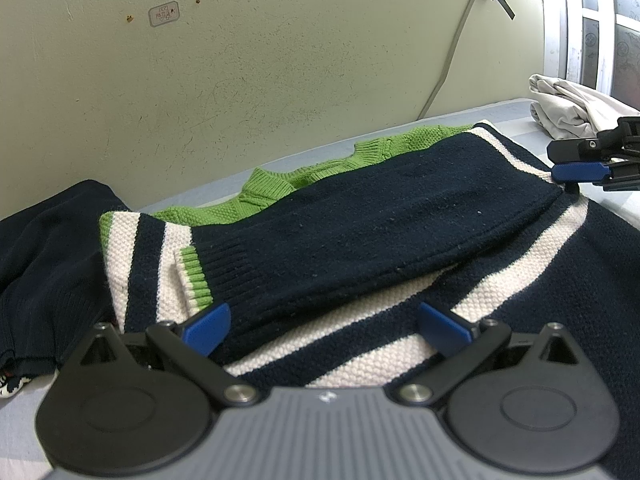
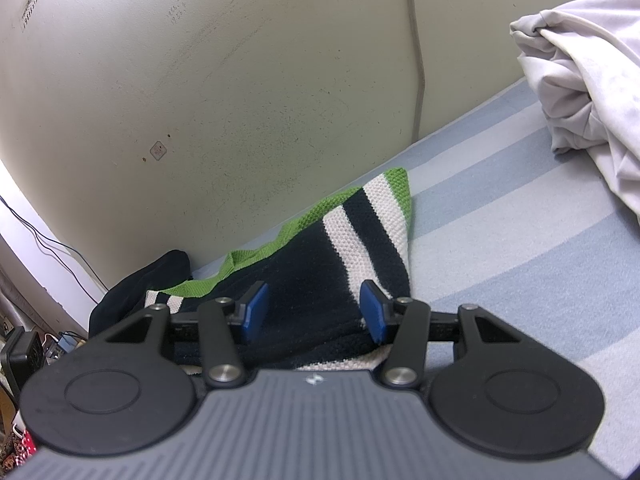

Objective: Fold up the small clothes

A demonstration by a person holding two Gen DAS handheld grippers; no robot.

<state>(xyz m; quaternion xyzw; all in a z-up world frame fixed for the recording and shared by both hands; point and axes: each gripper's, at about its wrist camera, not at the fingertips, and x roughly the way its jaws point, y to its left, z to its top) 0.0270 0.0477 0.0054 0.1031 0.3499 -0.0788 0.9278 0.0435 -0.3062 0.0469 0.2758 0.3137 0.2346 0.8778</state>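
A navy knit sweater (image 1: pixel 400 200) with white stripes and a green collar (image 1: pixel 280 184) lies flat on the striped sheet. One sleeve is folded across its chest, with the green-edged cuff (image 1: pixel 196 276) at the left. My left gripper (image 1: pixel 326 330) is open wide over the sweater's near part, the sleeve lying between its blue pads. My right gripper (image 2: pixel 314 312) is open at the sweater's right shoulder (image 2: pixel 360 232). Navy fabric lies between its pads without being pinched. In the left wrist view the right gripper (image 1: pixel 568 160) shows at the right edge.
A crumpled pale cloth (image 2: pixel 580 80) is heaped at the far right of the bed (image 2: pixel 520 260). Another dark navy garment (image 1: pixel 48 264) lies left of the sweater. A scuffed wall (image 1: pixel 280 60) with a grey cable (image 1: pixel 448 60) runs close behind. Clutter (image 2: pixel 24 352) sits beyond the bed's left end.
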